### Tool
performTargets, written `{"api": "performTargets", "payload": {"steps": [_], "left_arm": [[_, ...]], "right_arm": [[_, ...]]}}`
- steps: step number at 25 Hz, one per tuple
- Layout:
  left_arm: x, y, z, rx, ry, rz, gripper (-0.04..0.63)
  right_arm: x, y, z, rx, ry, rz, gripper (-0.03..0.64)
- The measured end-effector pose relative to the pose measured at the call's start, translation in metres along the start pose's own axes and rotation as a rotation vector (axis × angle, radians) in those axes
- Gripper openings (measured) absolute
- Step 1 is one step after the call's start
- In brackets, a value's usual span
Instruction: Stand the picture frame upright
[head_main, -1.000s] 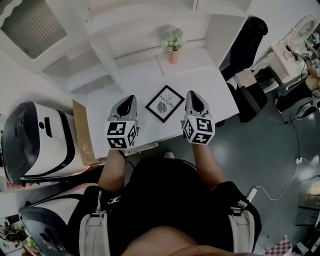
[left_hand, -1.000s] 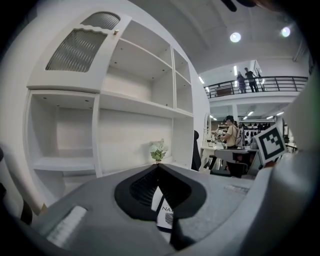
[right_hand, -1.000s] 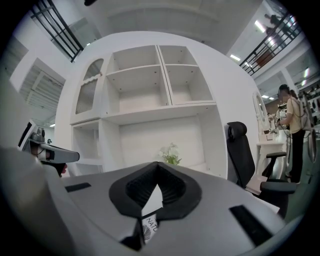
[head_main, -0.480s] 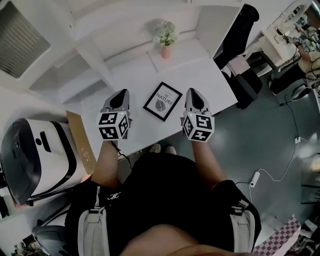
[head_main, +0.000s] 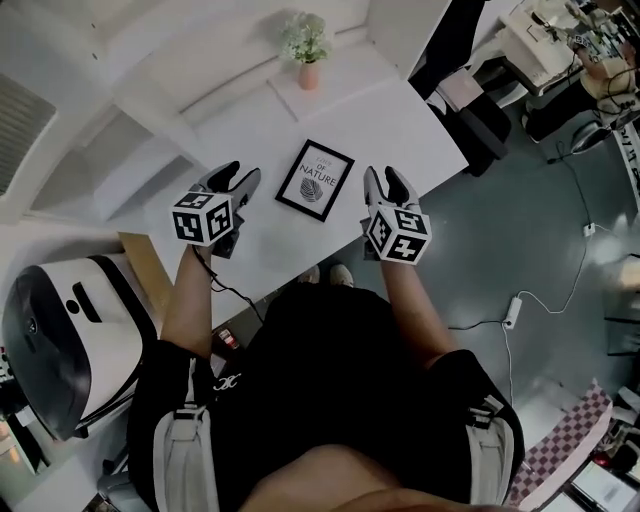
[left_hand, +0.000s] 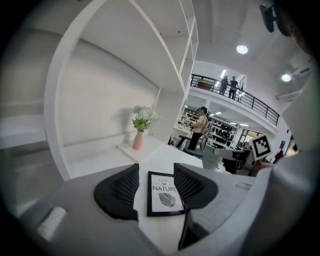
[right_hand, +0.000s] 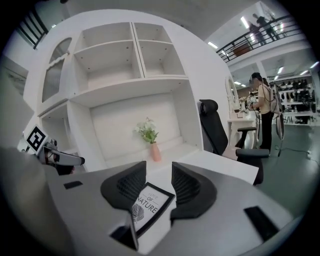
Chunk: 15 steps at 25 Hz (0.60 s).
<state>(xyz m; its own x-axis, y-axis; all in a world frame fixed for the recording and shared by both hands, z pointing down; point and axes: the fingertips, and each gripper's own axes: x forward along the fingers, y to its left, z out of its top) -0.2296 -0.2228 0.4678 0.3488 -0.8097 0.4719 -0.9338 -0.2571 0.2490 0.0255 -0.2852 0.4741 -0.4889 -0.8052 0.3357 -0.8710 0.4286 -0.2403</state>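
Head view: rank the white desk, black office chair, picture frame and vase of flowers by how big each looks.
Largest to smallest:
1. white desk
2. black office chair
3. picture frame
4. vase of flowers
None of these looks close enough to be unsure.

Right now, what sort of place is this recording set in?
Probably a mock home corner inside a big open workshop or showroom: a white desk with shelves and a flower vase, while beyond it run a railed mezzanine and stocked racks.
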Motion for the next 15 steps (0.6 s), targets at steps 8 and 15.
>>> {"api": "performTargets", "payload": {"steps": [8, 15], "left_arm": [[0.056, 0.020, -0.040, -0.010, 0.151, -0.102, 0.212], [0.093, 0.036, -0.069, -0.039, 0.244, -0.169, 0.212]], "right_arm": [[0.021, -0.020, -0.072, 0.073, 0.159, -0.073, 0.147], [0.043, -0.012, -0.116, 0.108, 0.250, -0.081, 0.147]]}}
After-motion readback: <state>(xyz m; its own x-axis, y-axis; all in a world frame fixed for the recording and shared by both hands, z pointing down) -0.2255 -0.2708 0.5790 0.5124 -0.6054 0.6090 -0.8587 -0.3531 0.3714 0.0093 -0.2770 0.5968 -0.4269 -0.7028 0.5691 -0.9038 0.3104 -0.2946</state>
